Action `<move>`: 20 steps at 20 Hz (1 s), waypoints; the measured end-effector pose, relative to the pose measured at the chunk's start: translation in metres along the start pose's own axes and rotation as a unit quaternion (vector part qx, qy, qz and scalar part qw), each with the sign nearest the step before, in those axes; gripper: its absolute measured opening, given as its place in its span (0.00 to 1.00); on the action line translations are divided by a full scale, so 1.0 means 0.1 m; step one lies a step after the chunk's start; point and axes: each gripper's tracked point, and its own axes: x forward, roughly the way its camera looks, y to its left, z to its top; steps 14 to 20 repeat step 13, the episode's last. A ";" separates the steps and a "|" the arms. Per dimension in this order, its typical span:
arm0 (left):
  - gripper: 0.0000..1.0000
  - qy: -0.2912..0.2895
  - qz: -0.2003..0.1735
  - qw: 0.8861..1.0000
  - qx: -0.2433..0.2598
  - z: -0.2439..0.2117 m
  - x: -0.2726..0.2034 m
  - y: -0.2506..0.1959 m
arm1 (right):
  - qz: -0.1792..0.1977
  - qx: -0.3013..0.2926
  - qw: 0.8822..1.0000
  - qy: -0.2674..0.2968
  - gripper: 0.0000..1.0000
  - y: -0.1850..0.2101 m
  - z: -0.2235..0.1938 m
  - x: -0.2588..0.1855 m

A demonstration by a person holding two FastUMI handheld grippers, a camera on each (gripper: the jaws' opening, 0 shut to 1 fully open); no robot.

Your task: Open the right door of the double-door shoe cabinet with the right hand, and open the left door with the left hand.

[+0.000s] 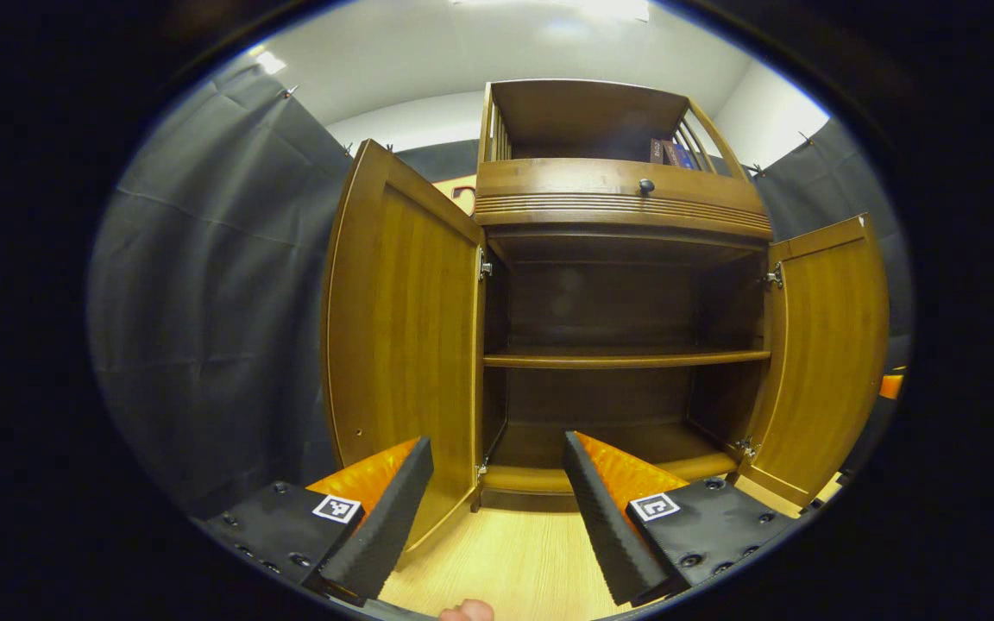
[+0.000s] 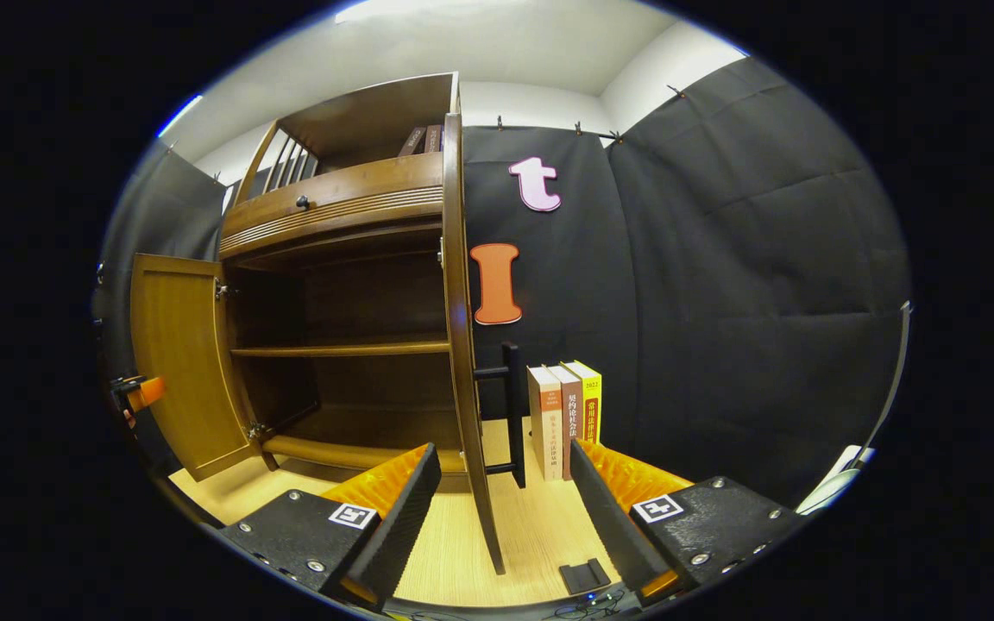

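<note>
Spread wide and holding nothing, the left gripper (image 1: pixel 497 483) is seen at lower centre, before the shoe cabinet (image 1: pixel 622 216), whose left door (image 1: pixel 402 345) and right door (image 1: pixel 825 354) are swung open. Its shelf (image 1: pixel 626 357) is bare; books (image 1: pixel 668 153) are kept in the top compartment. The right gripper (image 2: pixel 504 487) is likewise spread, the right door's edge (image 2: pixel 462 362) standing between its fingers, untouched.

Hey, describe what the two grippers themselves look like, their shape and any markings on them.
Both grippers, the left gripper and the right gripper, have two wedge-shaped fingers with ribbed inner faces, mounted on black blocks dotted with screws. Each block carries a small square black-and-white marker.
</note>
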 end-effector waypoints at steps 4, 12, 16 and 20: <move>0.96 -0.004 -0.007 1.000 0.009 0.03 0.02 0.00 | 0.005 0.006 1.000 -0.003 0.92 0.08 0.01 0.00; 0.96 -0.022 -0.019 0.999 0.016 0.14 0.04 -0.04 | -0.001 -0.009 1.000 -0.001 0.92 0.12 0.02 -0.03; 0.96 -0.022 -0.019 0.999 0.015 0.14 0.04 -0.04 | -0.001 -0.010 1.000 -0.001 0.92 0.13 0.01 -0.03; 0.96 -0.022 -0.019 0.999 0.015 0.14 0.04 -0.04 | -0.001 -0.010 1.000 -0.001 0.92 0.13 0.01 -0.03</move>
